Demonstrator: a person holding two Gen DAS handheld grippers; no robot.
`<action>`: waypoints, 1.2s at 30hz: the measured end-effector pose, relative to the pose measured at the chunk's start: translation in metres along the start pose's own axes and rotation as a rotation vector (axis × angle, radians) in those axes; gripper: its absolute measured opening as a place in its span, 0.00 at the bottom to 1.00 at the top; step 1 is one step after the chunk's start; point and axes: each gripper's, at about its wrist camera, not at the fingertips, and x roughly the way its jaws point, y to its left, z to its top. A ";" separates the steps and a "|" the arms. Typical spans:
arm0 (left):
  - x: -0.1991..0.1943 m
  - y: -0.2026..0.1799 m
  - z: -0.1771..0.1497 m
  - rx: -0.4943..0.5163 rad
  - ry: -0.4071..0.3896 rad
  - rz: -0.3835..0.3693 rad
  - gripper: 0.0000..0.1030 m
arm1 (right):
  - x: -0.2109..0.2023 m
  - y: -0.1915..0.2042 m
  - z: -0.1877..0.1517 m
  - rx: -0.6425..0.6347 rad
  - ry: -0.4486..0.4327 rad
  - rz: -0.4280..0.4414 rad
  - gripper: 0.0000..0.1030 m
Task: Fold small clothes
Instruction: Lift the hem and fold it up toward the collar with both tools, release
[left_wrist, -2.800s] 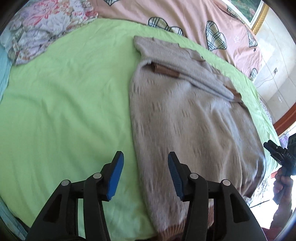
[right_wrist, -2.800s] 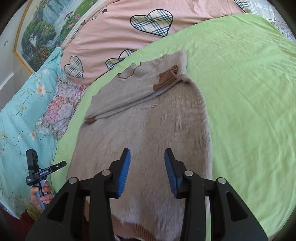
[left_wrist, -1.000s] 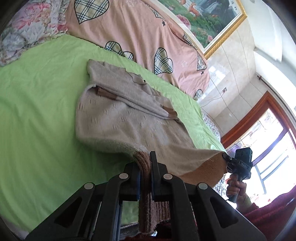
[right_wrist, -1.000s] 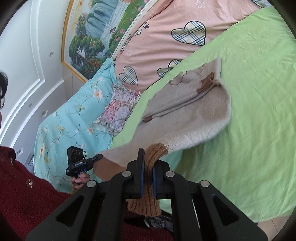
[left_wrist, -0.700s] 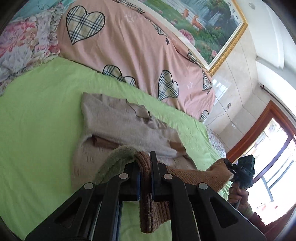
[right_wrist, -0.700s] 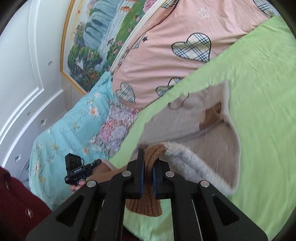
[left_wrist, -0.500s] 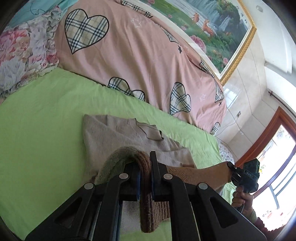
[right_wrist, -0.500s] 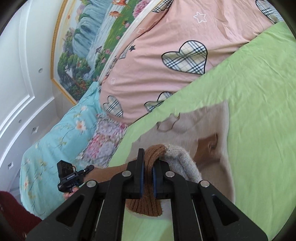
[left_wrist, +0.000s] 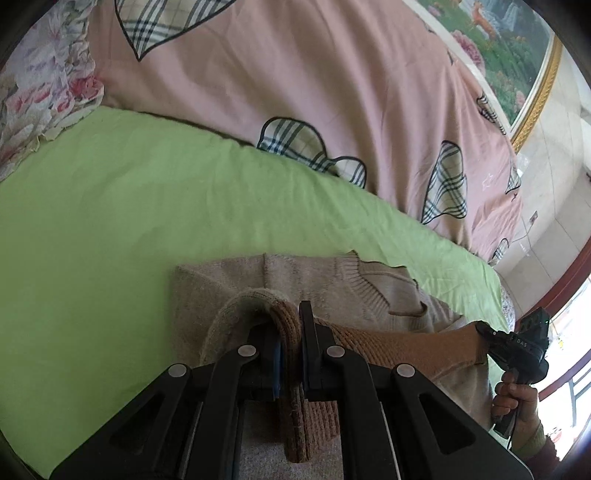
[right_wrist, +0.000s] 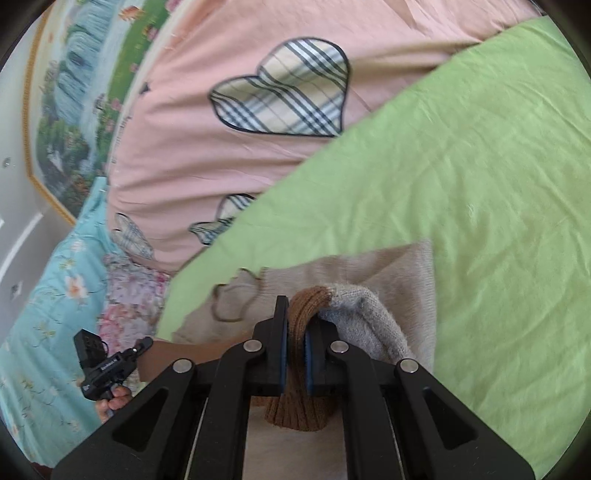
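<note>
Two grippers each pinch the brown ribbed hem (left_wrist: 291, 354) of the beige sweater (left_wrist: 314, 280). Jaws of the left gripper (left_wrist: 290, 332) are clamped on one corner of that hem, the band hanging down between the fingers; jaws of the right gripper (right_wrist: 295, 332) are clamped on the other corner (right_wrist: 301, 306). Between them the hem runs taut above the sweater's upper part, which lies flat on the green bed sheet (left_wrist: 110, 206), its neckline (right_wrist: 232, 299) just ahead of the jaws. Beyond lies a pink quilt (left_wrist: 295, 74) with plaid hearts.
</note>
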 end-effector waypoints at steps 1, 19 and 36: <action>0.005 0.002 -0.002 -0.004 0.010 0.004 0.06 | 0.005 -0.004 0.000 0.006 0.013 -0.018 0.08; -0.016 -0.090 -0.093 0.215 0.267 -0.114 0.35 | 0.011 0.095 -0.089 -0.375 0.347 0.097 0.47; 0.014 -0.004 0.001 -0.013 0.126 0.096 0.34 | 0.032 0.020 0.002 -0.120 0.035 -0.251 0.45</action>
